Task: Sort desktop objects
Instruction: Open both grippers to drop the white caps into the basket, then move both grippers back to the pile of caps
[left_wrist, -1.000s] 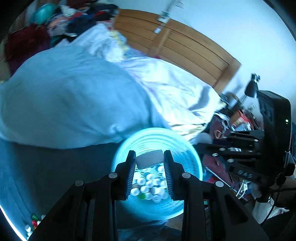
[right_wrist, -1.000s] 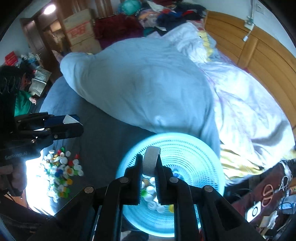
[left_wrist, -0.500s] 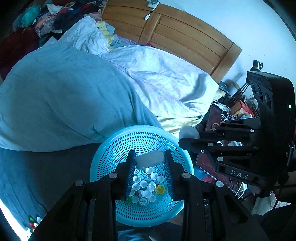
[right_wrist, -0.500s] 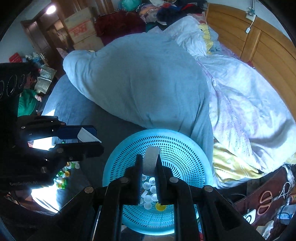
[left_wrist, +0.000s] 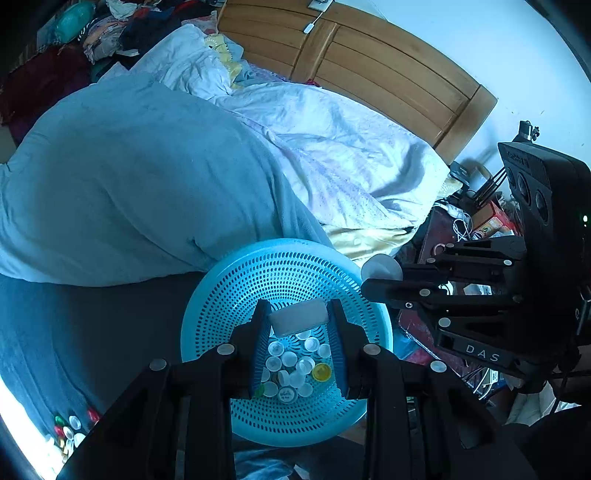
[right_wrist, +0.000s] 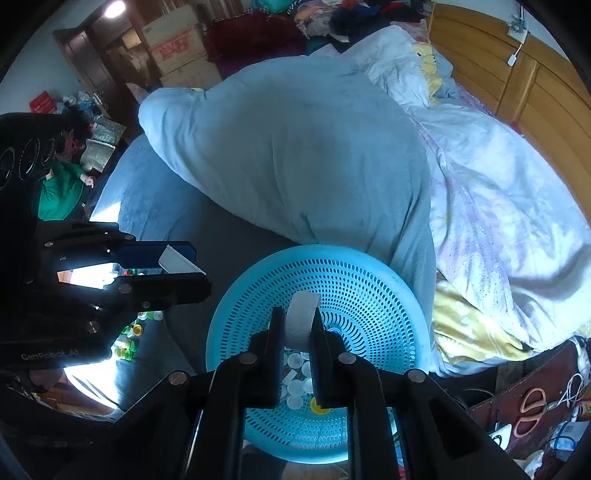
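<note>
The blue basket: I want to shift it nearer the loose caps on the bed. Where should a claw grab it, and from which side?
Grip the blue basket at its smooth rim, one finger inside and one outside. The perforated wall curves into a shallow bowl, too wide to span. Come from above at the near edge; the far side presses against the light blue duvet. Both claws already hold white caps, so one must release first.

Open air sits straight above the blue perforated basket (left_wrist: 229, 295), so the way down into it is free. Its floor is crowded with loose bottle caps (left_wrist: 291, 363). The bunched blue duvet (right_wrist: 295, 147) presses against the far rim. On the right side, cluttered red furniture (right_wrist: 532, 380) with cables and scissors (right_wrist: 532, 406) blocks passage.
</note>
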